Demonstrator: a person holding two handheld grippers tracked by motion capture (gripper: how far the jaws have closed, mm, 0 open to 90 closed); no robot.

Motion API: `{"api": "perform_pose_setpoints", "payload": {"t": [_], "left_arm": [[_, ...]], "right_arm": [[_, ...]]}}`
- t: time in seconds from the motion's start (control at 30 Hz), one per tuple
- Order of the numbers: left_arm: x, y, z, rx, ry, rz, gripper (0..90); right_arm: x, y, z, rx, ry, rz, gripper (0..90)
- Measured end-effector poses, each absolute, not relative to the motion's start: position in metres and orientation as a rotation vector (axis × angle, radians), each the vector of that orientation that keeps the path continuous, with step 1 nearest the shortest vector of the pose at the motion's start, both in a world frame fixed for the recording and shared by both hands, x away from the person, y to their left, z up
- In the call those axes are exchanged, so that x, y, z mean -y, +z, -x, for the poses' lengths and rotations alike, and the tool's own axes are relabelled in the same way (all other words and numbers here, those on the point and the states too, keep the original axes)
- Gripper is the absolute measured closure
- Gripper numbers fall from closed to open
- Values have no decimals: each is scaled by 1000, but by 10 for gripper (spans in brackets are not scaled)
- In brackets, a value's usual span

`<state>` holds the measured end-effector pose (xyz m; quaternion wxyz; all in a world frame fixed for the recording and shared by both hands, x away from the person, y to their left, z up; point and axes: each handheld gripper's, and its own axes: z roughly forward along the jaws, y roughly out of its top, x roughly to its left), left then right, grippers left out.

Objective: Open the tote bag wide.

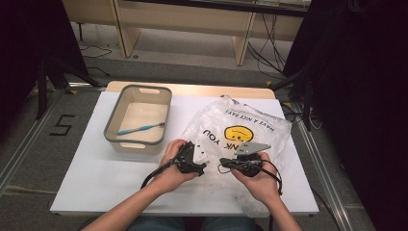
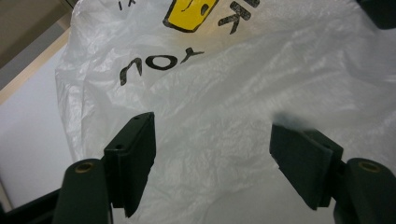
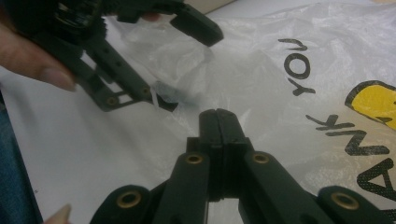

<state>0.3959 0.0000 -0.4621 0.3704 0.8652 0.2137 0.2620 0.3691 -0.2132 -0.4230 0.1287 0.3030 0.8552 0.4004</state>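
Opening bag (image 1: 240, 130): right gripper (image 3: 218, 122) jaws pressed together, maybe pinching film; left gripper (image 2: 212, 149) jaws spread over bag. Next: left pinches opposite layer.

One plastic bag (image 1: 240, 134), one grey bin (image 1: 139, 118), one blue toothbrush (image 1: 140, 128) inside it, two grippers – left (image 1: 195, 161), right (image 1: 240, 163) – on one table (image 1: 96, 163).

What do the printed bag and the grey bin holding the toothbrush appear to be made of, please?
The bag looks like thin, translucent white plastic film: it crinkles, shines softly and lets the table show through faintly. The bin appears to be rigid moulded plastic with a smooth matte grey rim and cut-out handles. The toothbrush seems to be blue plastic.
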Motion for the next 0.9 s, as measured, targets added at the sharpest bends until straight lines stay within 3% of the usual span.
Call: {"api": "perform_pose_setpoints", "payload": {"t": [0.1, 0.37, 0.57, 0.7, 0.83, 0.9], "left_arm": [[3, -463, -399, -521, 685, -2215, 411], [3, -455, -399, -484, 689, -2159, 761], [1, -449, -400, -508, 644, -2119, 881], [1, -445, -399, -520, 643, -2105, 891], [2, -442, -401, -512, 646, -2104, 892], [3, -442, -401, -512, 651, -2100, 892]], "right_arm": [[213, -421, -368, -2484, 1179, -882, 900], [213, -422, -367, -2488, 1183, -872, 900], [211, -423, -367, -2490, 1184, -875, 900], [211, -422, -367, -2476, 1176, -879, 899], [210, -423, -366, -2430, 1147, -885, 720], [211, -421, -366, -2363, 1161, -879, 551]]}}
